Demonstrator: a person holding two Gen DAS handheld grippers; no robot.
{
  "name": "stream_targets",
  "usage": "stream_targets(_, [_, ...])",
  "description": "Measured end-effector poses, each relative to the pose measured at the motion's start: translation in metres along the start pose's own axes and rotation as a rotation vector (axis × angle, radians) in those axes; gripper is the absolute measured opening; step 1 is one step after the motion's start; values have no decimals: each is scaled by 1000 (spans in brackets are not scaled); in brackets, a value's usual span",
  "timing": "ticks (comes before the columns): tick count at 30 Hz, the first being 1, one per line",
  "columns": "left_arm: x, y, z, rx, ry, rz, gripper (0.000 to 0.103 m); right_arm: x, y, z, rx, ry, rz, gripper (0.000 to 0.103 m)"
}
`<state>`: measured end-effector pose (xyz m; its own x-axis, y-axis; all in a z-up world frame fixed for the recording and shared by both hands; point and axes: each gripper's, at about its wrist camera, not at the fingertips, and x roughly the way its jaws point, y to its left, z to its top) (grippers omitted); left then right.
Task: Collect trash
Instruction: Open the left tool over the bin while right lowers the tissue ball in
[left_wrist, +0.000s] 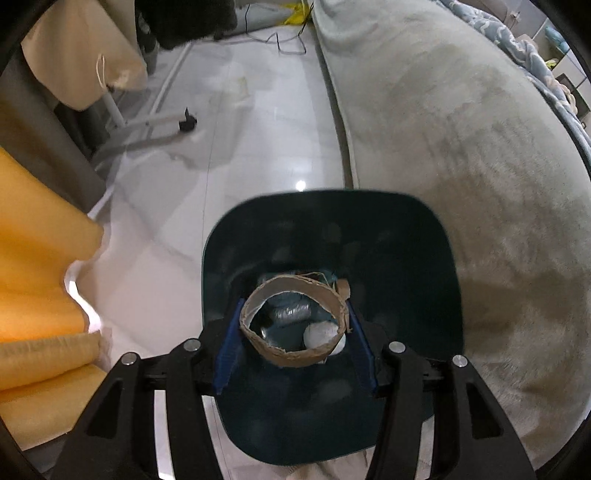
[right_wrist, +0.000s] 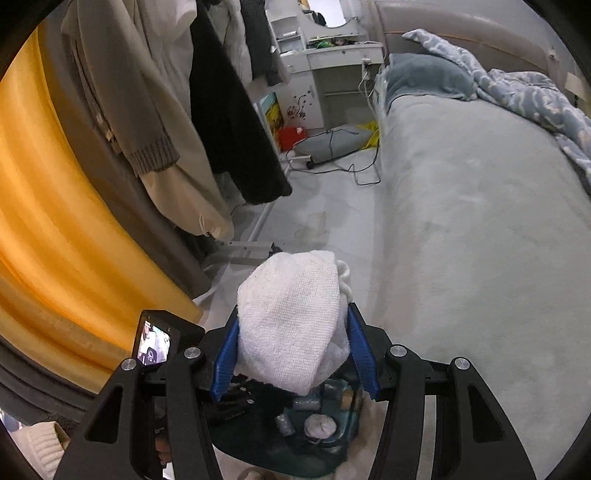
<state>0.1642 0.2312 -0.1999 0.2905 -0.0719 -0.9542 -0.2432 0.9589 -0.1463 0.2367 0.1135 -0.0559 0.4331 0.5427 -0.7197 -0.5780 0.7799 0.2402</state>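
Bedroom floor w/ dark bin (left_wrist: 436, 280): left claw (left_wrist: 295, 325) pinches light, crushable cardboard ring (left_wrist: 295, 321) by its sides; right claw (right_wrist: 293, 339) squeezes soft white cloth wad (right_wrist: 291, 317) mid-bulk.

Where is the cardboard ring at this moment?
In the left wrist view, the cardboard ring sits low in the centre, between the left gripper pads, right above the open dark bin.

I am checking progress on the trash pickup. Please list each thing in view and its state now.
Cardboard ring: held between the left tongs, above the bin.
White cloth: gripped by the right tongs, above the bin.
Bin: open, some trash already inside.
Crumpled white ball: lying in the bin.
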Motion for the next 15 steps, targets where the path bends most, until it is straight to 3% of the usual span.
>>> stream_targets(11, [8,7,-12,46,78,-32,58,60,8,-15,-8,97,-10,55])
stream_targets(15, [3,13,-14,51,61,-46,67,85,-1,-22,27,146,-10,55])
